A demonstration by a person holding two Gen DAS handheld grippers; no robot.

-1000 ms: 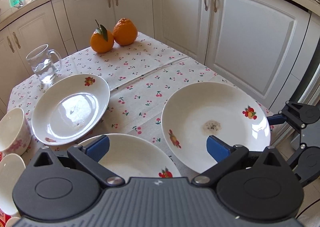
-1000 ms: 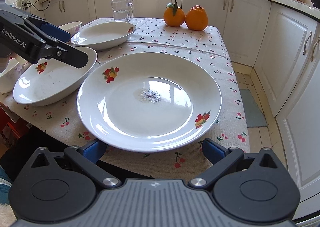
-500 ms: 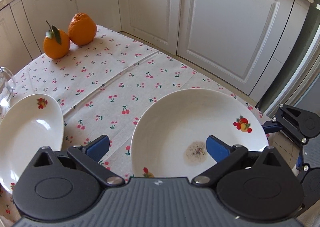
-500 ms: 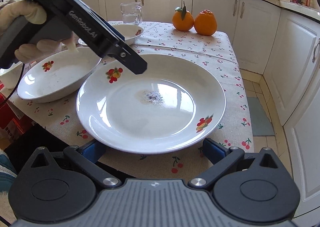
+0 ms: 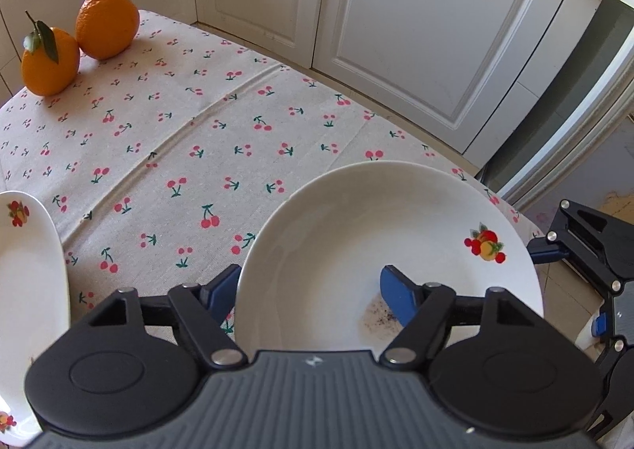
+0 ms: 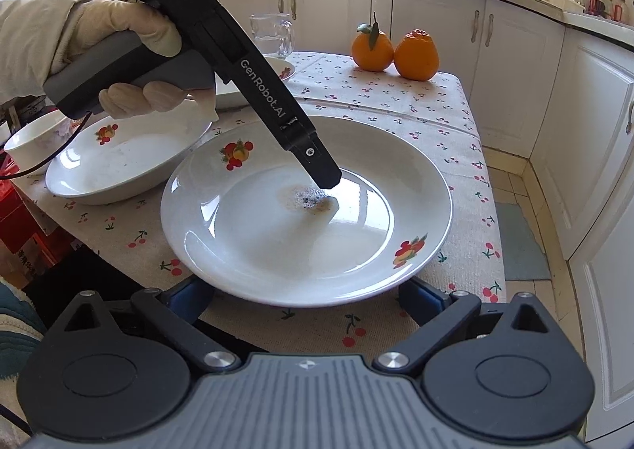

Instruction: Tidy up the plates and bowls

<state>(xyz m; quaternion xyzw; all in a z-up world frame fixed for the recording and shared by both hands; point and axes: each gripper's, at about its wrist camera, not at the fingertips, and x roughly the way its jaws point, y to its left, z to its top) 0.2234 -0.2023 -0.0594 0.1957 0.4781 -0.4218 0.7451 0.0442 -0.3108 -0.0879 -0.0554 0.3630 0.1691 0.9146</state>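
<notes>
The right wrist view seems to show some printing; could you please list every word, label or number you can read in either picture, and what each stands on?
"DAS", on the upper body of the left gripper.
"Data Acquisition System", small print just below it, barely legible.
"GenRobot.AI", along that gripper's long arm.
Red box at the table's left edge: printed characters, too small and blurred to read.
Bottles on the far counter: labels unreadable.
Left wrist view: no text.

Left gripper (image 5: 313,292) now straddles the stained plate's (image 5: 340,219) rim.
It moves from the neighbouring plate (image 6: 130,167); its jaws are closing.
</notes>
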